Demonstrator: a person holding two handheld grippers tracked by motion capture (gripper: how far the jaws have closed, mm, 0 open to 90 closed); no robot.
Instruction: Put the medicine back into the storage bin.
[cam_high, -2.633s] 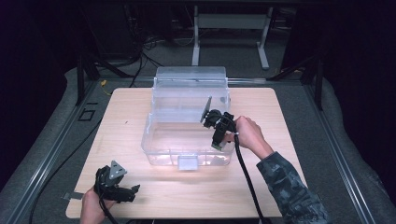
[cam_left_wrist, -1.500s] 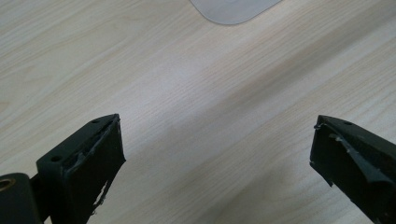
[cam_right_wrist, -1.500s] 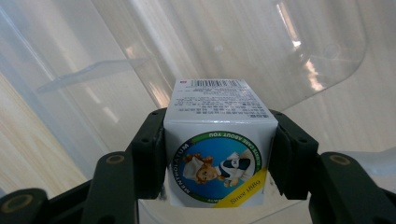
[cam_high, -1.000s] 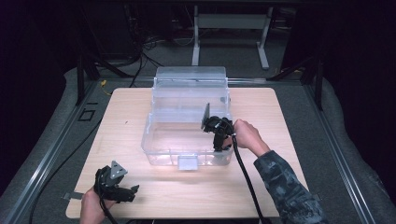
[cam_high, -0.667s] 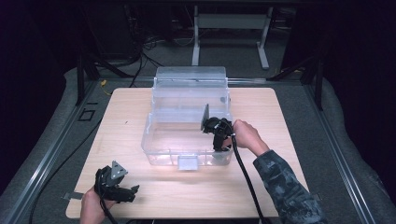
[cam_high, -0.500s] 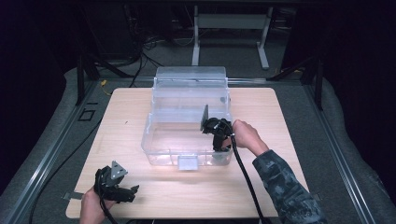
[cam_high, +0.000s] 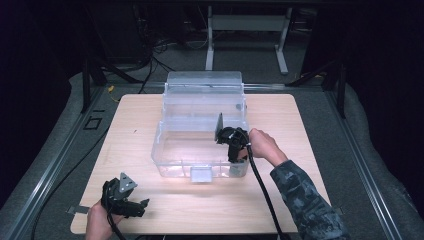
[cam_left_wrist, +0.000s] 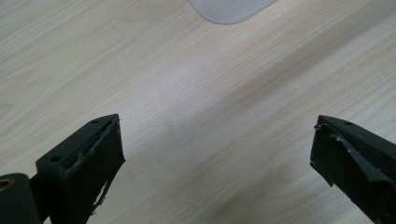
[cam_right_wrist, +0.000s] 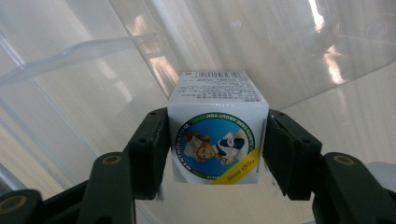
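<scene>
My right gripper (cam_high: 235, 156) reaches down into the front right corner of a clear plastic bin (cam_high: 161, 145). In the right gripper view its jaws (cam_right_wrist: 217, 137) are shut on a small white box (cam_right_wrist: 217, 116) with a round blue and green label facing the camera and a barcode on top. Both pads sit against the box's sides, and the bin's clear wall and floor lie behind it. My left gripper (cam_high: 141, 208) lies low at the table's front left corner. Its jaws (cam_left_wrist: 217, 140) stand wide open over bare wood with nothing between them.
The bin's lid (cam_high: 204, 80) stands open at the back and a latch tab (cam_high: 201, 174) hangs at its front; that tab's rounded edge (cam_left_wrist: 229, 5) shows beyond the left jaws. The light wooden table (cam_high: 310, 130) has dark floor and cables around it.
Since the earliest frame my right gripper has shifted a little toward the bin's front and lower inside it. Over the last second it holds still. The left gripper has not moved.
</scene>
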